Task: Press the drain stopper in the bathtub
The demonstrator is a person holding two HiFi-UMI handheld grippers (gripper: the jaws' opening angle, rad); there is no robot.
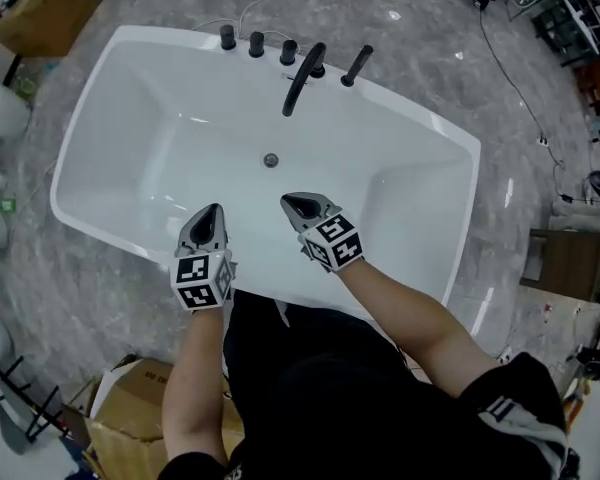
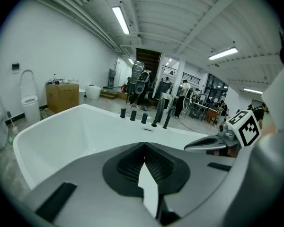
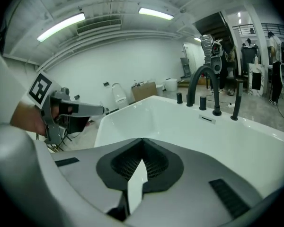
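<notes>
The round metal drain stopper [image 1: 271,159] sits in the floor of the white bathtub [image 1: 120,118], below the black faucet [image 1: 302,76]. Both grippers hover over the tub's near side, short of the stopper. My left gripper [image 1: 216,208] is shut with nothing in it, its jaws meeting at the tip [image 2: 143,144]. The right gripper [image 1: 286,199] is also shut and empty [image 3: 142,141], and is the closer one to the stopper. The stopper does not show in either gripper view. Each gripper view shows the other gripper off to its side.
Black tap handles [image 1: 256,43] line the tub's far rim beside the faucet [image 3: 199,82]. Cardboard boxes stand at the top left [image 1: 48,8] and by the person's legs [image 1: 130,408]. A toilet [image 2: 29,105] stands left of the tub. Cables cross the marble floor [image 1: 500,58].
</notes>
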